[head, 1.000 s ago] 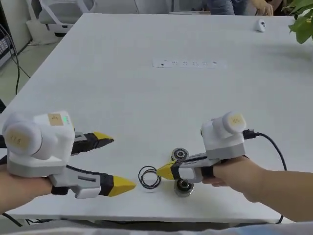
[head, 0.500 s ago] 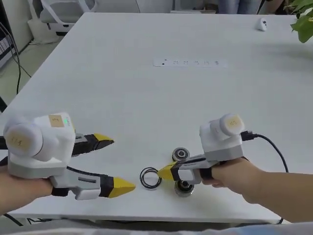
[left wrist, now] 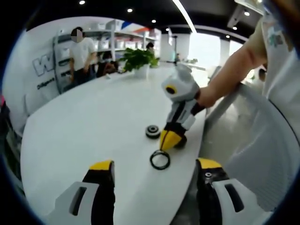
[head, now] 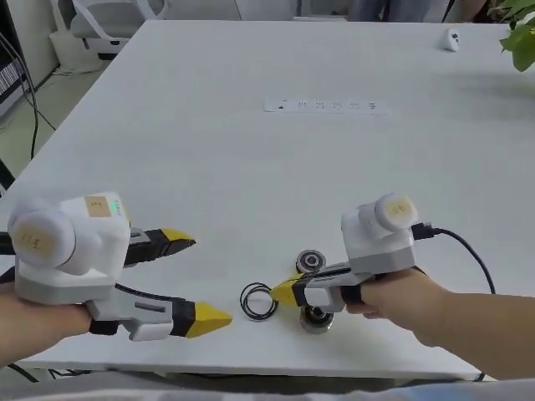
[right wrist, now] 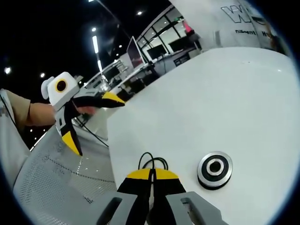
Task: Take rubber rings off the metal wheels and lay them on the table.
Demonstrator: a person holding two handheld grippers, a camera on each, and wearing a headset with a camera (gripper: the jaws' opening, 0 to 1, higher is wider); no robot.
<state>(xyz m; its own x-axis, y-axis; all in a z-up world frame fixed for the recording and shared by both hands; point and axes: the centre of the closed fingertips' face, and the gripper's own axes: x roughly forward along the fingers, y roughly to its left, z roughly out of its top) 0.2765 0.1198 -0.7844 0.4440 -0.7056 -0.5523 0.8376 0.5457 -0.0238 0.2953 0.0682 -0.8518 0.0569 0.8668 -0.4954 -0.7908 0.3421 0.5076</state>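
Black rubber rings (head: 257,301) lie in overlapping loops near the table's front edge. My right gripper (head: 280,292) is shut, its yellow tips pinching the rings' near edge (right wrist: 152,161). One metal wheel (head: 310,261) lies just beyond it, and in the right gripper view that wheel (right wrist: 214,168) sits right of the shut gripper (right wrist: 151,174). A second wheel (head: 315,318) is partly hidden under the right gripper. My left gripper (head: 196,280) hovers open to the left of the rings, holding nothing. In its own view the left gripper (left wrist: 154,165) frames the rings (left wrist: 160,160), with the right gripper (left wrist: 169,139) behind them.
The table's front edge (head: 251,363) runs just below both grippers. A socket strip (head: 326,106) is set into the table's middle, and a small white object (head: 451,39) and a plant (head: 520,38) are at the far right. A person (left wrist: 84,47) stands beyond the table.
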